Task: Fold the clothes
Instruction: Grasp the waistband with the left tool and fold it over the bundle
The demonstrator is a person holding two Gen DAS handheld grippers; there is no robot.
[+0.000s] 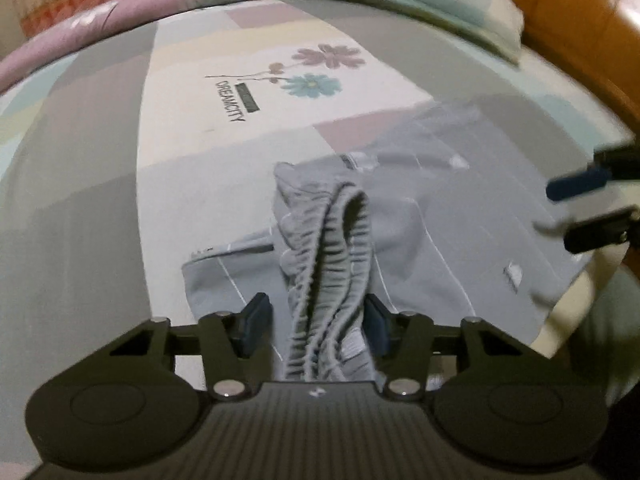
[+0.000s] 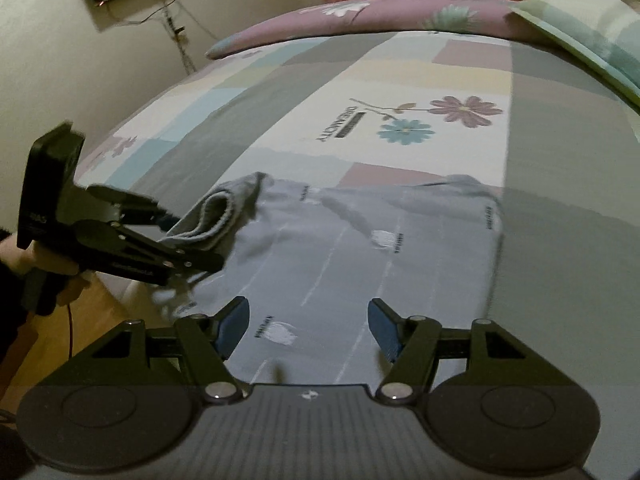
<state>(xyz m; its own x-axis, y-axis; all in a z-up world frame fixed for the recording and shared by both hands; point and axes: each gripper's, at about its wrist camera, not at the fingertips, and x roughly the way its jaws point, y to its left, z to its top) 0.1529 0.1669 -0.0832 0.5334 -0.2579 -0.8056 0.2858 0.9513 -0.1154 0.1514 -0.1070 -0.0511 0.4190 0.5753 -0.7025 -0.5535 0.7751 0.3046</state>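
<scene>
A grey garment with thin white lines and small white logos lies spread on the bed. Its ruched elastic waistband rises off the sheet in a folded loop. My left gripper has its blue pads on either side of that band and is shut on it; the right wrist view shows the left gripper at the garment's left end, gripping the waistband. My right gripper hangs open over the garment's near part with nothing between its fingers, and it shows at the right edge of the left wrist view.
The bed sheet has grey and pastel blocks and a flower print. A purple floral quilt lies along the far side, a pale green pillow at the far right. A wooden headboard is on the right; wooden floor shows at the left.
</scene>
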